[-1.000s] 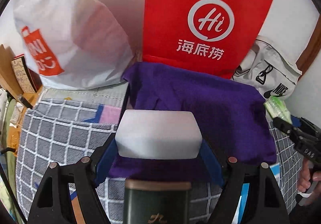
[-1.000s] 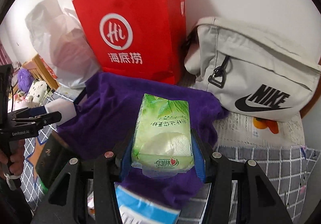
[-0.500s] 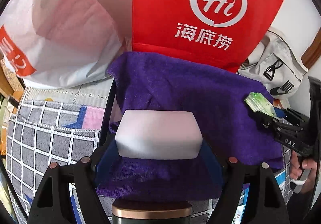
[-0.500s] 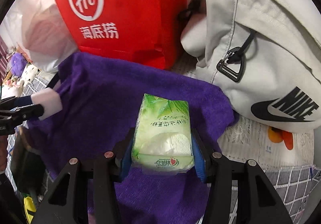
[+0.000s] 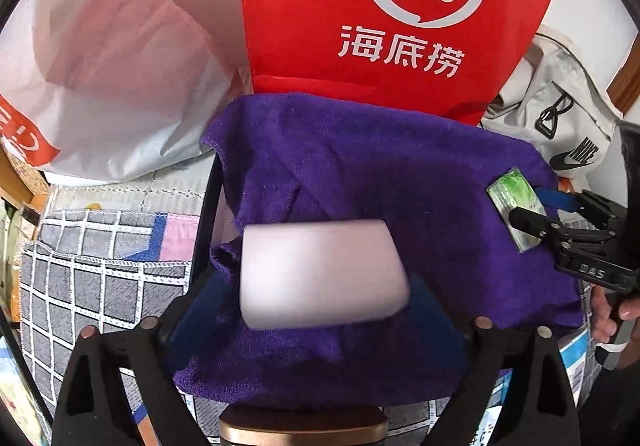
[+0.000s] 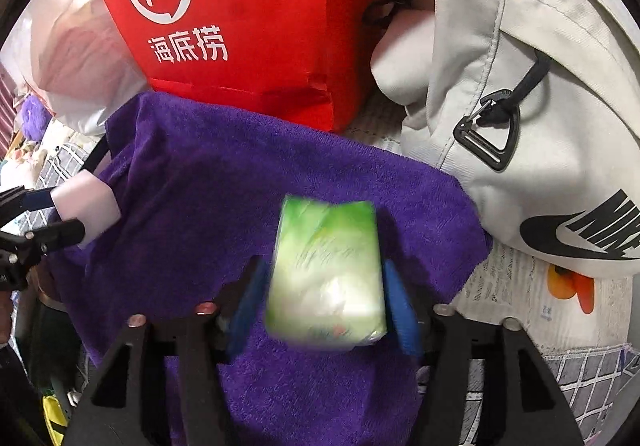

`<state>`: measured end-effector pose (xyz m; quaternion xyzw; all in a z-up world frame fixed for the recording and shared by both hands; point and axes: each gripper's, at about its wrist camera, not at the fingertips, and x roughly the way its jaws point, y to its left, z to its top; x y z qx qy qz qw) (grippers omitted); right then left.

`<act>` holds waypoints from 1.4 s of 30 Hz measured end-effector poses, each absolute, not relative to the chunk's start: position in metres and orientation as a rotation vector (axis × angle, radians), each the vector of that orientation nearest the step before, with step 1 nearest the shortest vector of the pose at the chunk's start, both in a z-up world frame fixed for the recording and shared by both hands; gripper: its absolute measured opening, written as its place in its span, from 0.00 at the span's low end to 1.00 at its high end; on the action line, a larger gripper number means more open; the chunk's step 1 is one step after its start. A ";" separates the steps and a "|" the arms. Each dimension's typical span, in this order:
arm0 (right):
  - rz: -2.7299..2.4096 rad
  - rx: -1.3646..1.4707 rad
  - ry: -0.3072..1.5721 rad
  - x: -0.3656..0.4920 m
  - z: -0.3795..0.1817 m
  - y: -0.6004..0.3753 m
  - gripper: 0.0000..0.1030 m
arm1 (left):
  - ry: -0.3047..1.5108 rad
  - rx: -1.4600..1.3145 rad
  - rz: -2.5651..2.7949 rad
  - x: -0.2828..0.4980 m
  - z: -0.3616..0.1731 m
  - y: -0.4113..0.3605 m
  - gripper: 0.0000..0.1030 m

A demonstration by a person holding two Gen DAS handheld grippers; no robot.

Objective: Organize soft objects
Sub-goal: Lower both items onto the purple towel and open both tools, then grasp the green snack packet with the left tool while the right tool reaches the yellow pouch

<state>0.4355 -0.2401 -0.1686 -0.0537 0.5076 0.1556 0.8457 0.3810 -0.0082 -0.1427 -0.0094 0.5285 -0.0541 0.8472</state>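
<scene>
Over the purple towel (image 5: 400, 182) we're mid-placement: left gripper (image 5: 320, 278) clamps a white sponge (image 5: 320, 278), right gripper (image 6: 326, 278) a tissue pack (image 6: 326, 274); next, lower and release.

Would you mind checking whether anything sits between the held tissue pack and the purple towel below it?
Nothing visible does: the tissue pack in the right gripper hangs over bare purple towel. The white block is off at the towel's left edge.

Red bag (image 5: 384, 18) & white plastic bag (image 5: 108, 78) blocking ahead; grey Nike bag (image 6: 528, 94) crowding rt; purple towel (image 5: 400, 182) lying open btwn.
</scene>
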 end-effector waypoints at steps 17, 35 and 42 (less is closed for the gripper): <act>0.265 -0.143 1.019 0.384 -0.118 -0.237 0.76 | 1.047 -0.050 -0.114 0.352 -0.097 0.000 0.92; 0.571 -0.121 1.033 0.235 -0.112 -0.157 0.58 | 0.966 -0.127 0.019 0.234 -0.084 0.090 0.92; 0.621 -0.162 1.152 0.212 -0.145 -0.138 0.50 | 0.967 -0.186 0.021 0.199 -0.100 0.113 0.92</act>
